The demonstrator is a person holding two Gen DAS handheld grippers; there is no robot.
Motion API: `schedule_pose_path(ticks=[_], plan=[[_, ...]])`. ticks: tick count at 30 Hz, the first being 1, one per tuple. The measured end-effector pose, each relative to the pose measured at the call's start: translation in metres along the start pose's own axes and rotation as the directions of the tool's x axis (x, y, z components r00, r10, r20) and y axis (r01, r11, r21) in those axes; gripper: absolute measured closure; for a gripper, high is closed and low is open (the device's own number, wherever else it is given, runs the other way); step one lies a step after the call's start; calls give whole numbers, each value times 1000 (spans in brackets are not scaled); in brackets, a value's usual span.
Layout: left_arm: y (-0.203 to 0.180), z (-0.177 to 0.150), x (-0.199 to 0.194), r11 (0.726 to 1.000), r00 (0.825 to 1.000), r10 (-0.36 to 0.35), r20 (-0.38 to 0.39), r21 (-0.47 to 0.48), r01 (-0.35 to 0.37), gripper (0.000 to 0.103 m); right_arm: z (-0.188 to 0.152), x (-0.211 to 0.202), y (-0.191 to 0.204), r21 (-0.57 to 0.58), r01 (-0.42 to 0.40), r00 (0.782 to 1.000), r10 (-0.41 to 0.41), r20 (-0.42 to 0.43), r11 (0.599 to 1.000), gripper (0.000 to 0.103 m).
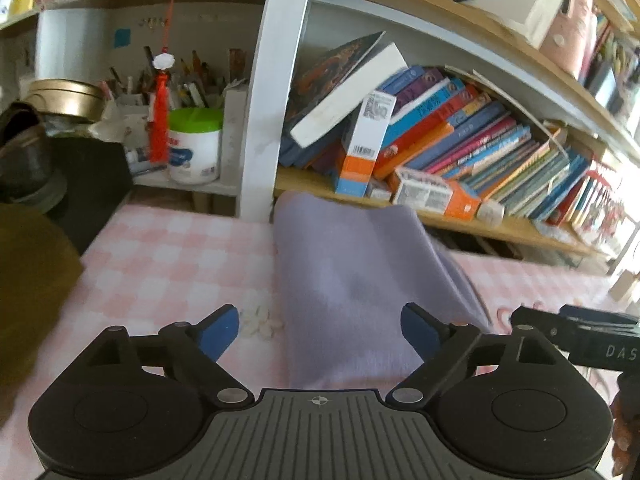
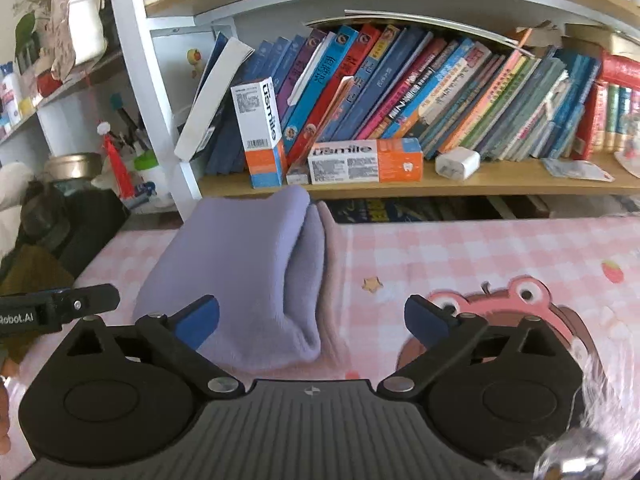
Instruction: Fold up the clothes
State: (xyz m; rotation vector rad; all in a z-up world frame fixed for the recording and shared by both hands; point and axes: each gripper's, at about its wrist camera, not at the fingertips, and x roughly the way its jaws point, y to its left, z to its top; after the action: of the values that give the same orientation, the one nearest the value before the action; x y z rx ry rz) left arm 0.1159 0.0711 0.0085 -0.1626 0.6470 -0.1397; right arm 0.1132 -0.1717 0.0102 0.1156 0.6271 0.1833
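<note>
Both grippers, left gripper (image 1: 320, 334) and right gripper (image 2: 312, 320), gape empty above the folded lilac garment (image 2: 248, 264).

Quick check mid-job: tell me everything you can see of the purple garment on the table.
The purple garment is a soft, fleecy-looking lavender cloth, folded into a long narrow bundle with layered edges showing along its right side. It lies flat on the pink checked tablecloth, its far end near the bookshelf. Neither the left gripper nor the right gripper holds it; both stand open above its near end.
</note>
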Motion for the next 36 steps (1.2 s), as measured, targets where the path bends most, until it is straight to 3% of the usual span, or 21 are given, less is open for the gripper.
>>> schedule_pose_path(ticks=[6,12,15,22,36], plan=[[-6,-29,-16,1000,999,25,-34,17,-24,8,-32,-21,19,-74,34,999,-36,-24,997,1],[-13,-49,-27,998,997,62,-53,17,-61,3,-55,-38,24,-35,79,996,-80,-36,996,1],[-17,-54,-33,997,996,75,-46,3,-75,3,-67,-47,28,-24,118,992,-118,-32,993,1],[-23,-57,-39,982,985,170,-4,77,-170,0,-71,-59,26,-15,134,991,-134,-2,991,0],[-27,-66,-51,988,991,133,-15,84,-131,0,-72,-57,28,-3,116,993,-116,-24,993,0]])
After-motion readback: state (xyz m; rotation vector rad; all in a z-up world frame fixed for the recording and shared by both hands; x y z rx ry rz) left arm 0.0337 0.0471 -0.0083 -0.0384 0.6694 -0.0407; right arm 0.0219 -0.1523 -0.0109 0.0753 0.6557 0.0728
